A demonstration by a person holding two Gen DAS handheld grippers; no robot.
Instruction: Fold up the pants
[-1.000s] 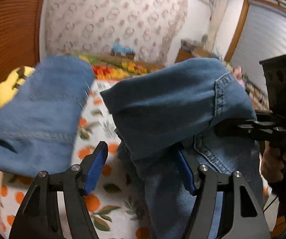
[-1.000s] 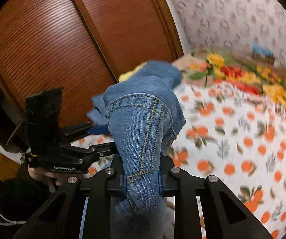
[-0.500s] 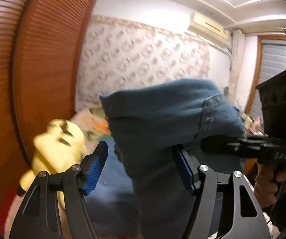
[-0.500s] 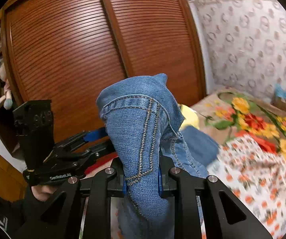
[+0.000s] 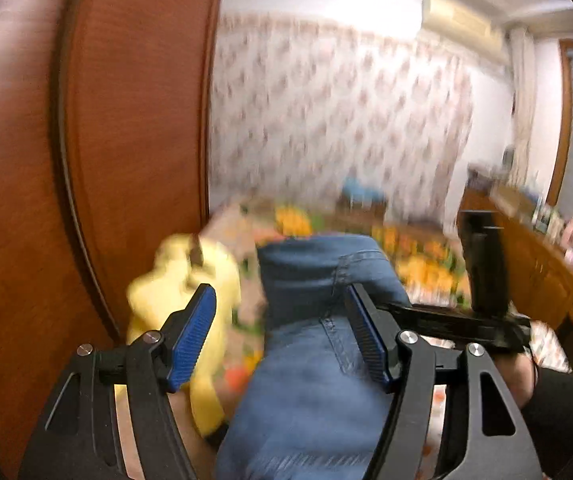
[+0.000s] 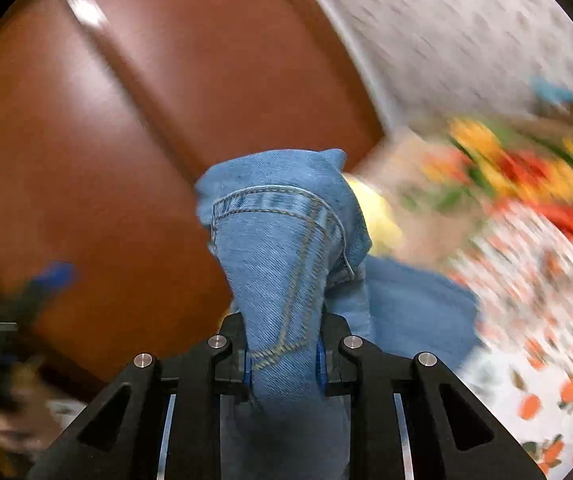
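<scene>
— Blue denim fills both views. The pants (image 6: pixel 282 264) rise in a bunch straight out of the right tongs (image 6: pixel 284 360), which are pinching a stitched seam fold between their blue pads.

— And the left tongs (image 5: pixel 286 332)?

— Spread wide. Their ribbed blue pads (image 5: pixel 192 336) stand well apart, and the pants (image 5: pixel 318 344) lie between them, against the right-hand pad; whether that pad truly touches the cloth I cannot tell. The left-hand pad is clear of the denim.

— What does the left view give that the right one lacks?

— A yellow plush toy (image 5: pixel 190 288) just beyond the left-hand pad, beside the brown wardrobe door (image 5: pixel 106 140), plus the black body of the other tongs to the right of the denim. It also shows the patterned wall and a wooden dresser (image 5: pixel 542 264) farther right.

— And the right view alone?

— More denim lying on the bed (image 6: pixel 534 320) ahead and to the right of the tongs, on a sheet printed with oranges. Only a sliver of the yellow toy (image 6: pixel 374 216) peeks out behind the raised bunch. Both backgrounds are smeared with blur.
</scene>
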